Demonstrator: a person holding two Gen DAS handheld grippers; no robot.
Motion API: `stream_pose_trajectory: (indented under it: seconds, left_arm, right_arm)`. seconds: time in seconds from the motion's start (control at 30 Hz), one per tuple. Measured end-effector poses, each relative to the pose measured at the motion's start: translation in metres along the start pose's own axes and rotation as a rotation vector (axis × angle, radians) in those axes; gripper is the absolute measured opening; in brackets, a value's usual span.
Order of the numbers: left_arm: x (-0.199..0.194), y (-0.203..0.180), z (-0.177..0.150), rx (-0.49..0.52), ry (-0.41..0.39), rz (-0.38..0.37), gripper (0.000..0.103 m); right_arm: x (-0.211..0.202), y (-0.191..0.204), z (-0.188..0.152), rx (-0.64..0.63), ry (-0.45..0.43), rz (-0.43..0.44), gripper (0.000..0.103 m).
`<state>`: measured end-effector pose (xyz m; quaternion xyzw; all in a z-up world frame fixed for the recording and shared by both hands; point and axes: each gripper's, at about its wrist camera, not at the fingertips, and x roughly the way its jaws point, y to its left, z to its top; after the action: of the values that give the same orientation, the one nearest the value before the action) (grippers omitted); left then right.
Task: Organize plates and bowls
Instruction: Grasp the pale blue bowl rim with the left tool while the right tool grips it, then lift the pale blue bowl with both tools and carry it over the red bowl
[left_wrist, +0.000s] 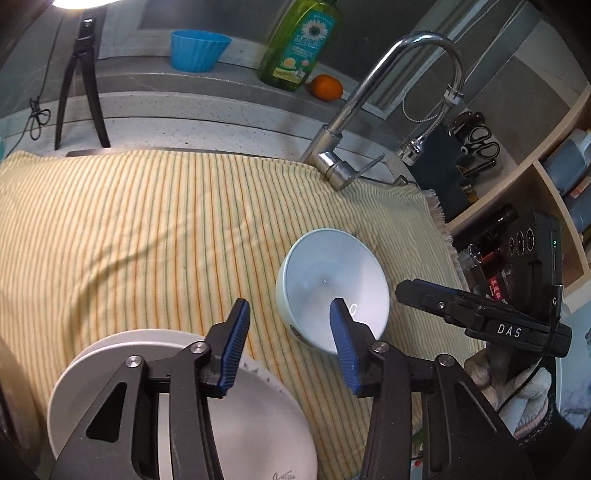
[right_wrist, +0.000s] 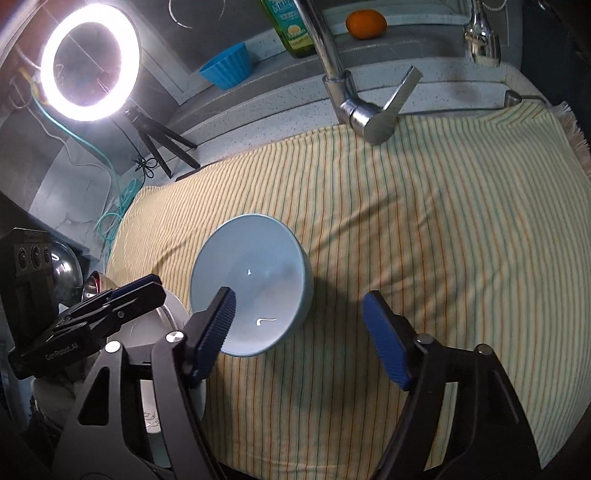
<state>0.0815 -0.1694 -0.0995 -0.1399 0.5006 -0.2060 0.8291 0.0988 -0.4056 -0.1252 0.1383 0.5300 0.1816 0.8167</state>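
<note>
Lying between both tongs: bowl (left_wrist: 332, 288).

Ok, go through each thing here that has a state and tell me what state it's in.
Pale blue bowl: upright, empty, on the striped cloth.
White plate: flat, empty.
Left gripper: open, holding nothing.
Right gripper: open, holding nothing.
Ring light: on.
Faucet: no water running.

A yellow striped cloth (right_wrist: 406, 229) covers the table; a pale blue ceramic bowl (right_wrist: 251, 280) sits upright on it, with a white round plate (left_wrist: 236, 417) at the bowl's 8 o'clock
</note>
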Motion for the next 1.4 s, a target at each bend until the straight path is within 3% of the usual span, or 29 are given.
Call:
stream_pose_trajectory:
  seconds: [0.07,0.4,0.53,0.63,1.03,1.4]
  left_arm:
    - [0.006,0.001,0.002,-0.015,0.014,-0.004,0.03]
    - [0.025,0.001,0.006,-0.017,0.057,0.001,0.024]
    - [0.03,-0.001,0.006,-0.011,0.072,0.0,0.02]
    - [0.033,-0.002,0.006,-0.003,0.079,-0.005,0.018]
    - [0.021,0.0,0.005,-0.009,0.058,-0.021,0.018]
    - [-0.029,0.009,0.001,-0.013,-0.035,-0.027,0.018]
  right_arm:
    - [0.007,-0.003,0.0,0.009,0.019,0.013,0.063]
    - [0.024,-0.011,0.0,0.016,0.059,0.028,0.036]
    - [0.027,-0.011,0.002,0.011,0.065,0.028,0.03]
    - [0.029,-0.007,0.001,-0.002,0.072,0.033,0.018]
    - [0.023,0.008,0.003,-0.029,0.056,0.016,0.017]
    - [-0.001,0.05,0.005,-0.086,0.011,0.048,0.017]
